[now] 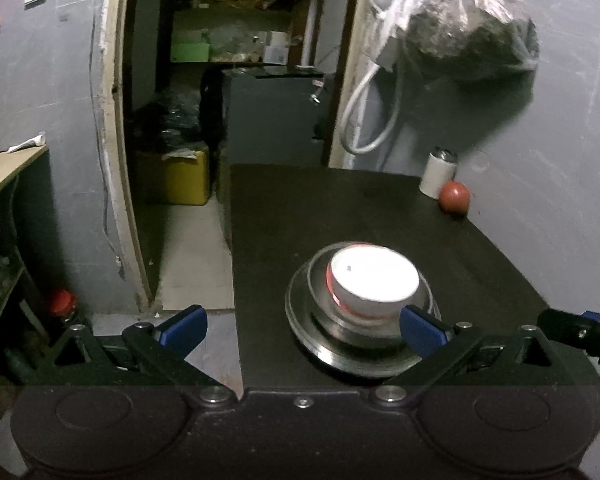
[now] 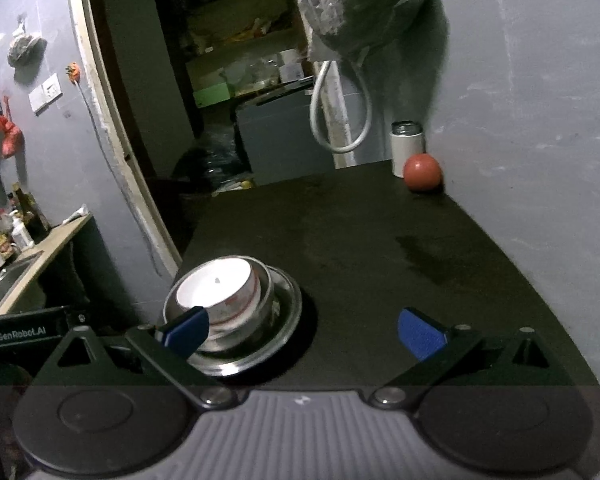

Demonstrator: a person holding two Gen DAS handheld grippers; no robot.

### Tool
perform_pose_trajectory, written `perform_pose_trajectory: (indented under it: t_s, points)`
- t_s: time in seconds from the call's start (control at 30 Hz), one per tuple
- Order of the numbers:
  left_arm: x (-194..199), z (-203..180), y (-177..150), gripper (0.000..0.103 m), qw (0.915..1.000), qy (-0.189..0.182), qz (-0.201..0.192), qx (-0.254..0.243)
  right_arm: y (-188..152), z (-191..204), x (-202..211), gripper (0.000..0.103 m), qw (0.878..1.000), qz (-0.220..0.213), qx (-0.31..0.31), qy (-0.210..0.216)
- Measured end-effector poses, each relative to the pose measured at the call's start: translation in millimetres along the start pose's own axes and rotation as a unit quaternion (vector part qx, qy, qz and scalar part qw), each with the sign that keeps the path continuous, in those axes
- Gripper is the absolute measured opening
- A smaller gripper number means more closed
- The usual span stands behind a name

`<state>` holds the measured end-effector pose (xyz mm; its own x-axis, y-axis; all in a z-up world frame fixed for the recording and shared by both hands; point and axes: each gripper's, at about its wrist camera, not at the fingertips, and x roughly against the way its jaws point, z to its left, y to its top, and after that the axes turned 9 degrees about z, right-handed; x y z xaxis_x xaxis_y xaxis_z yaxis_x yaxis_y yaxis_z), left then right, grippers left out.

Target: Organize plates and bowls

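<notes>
The white bowl (image 1: 374, 282) sits nested in a steel bowl (image 1: 422, 300) on a steel plate (image 1: 340, 354), near the tabletop's (image 2: 380, 240) left edge; left tongs (image 1: 302, 328) and right tongs (image 2: 302, 330) gape apart, empty.

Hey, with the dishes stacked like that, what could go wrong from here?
1. The stack sits near the table's left edge; a nudge from either open gripper might push it off.
2. The white bowl sits tilted inside the steel bowl on the plate, so lifting the plate could let it slide.
3. The left gripper straddles the table edge and may knock it.
</notes>
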<state>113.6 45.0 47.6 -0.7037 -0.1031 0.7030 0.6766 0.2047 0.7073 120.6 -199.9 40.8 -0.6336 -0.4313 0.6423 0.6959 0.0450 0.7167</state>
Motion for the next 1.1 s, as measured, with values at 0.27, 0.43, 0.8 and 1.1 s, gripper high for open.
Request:
perform_pose_trajectory:
  t_s: [0.27, 0.43, 0.8, 1.1]
  points:
    - [31.4, 20.7, -33.0, 0.102, 0.9986, -0.033, 0.005, -0.041, -40.8, 26.9, 36.6, 0.103, 0.997, -0.017, -0.04, -0.061]
    - [46.4, 37.5, -54.5, 0.102, 0.9978, -0.045, 0.011, -0.047, -70.2, 46.9, 52.7, 0.103, 0.995, -0.016, -0.052, -0.081]
    - [57.7, 55.4, -77.6, 0.102, 0.9953, -0.063, 0.025, -0.068, -107.0, 73.6, 70.4, 0.103, 0.992, -0.004, -0.061, -0.111]
    - [60.0, 58.4, -80.1, 0.102, 0.9951, -0.066, 0.024, -0.069, -113.4, 81.0, 74.7, 0.103, 0.992, 0.001, -0.055, -0.115]
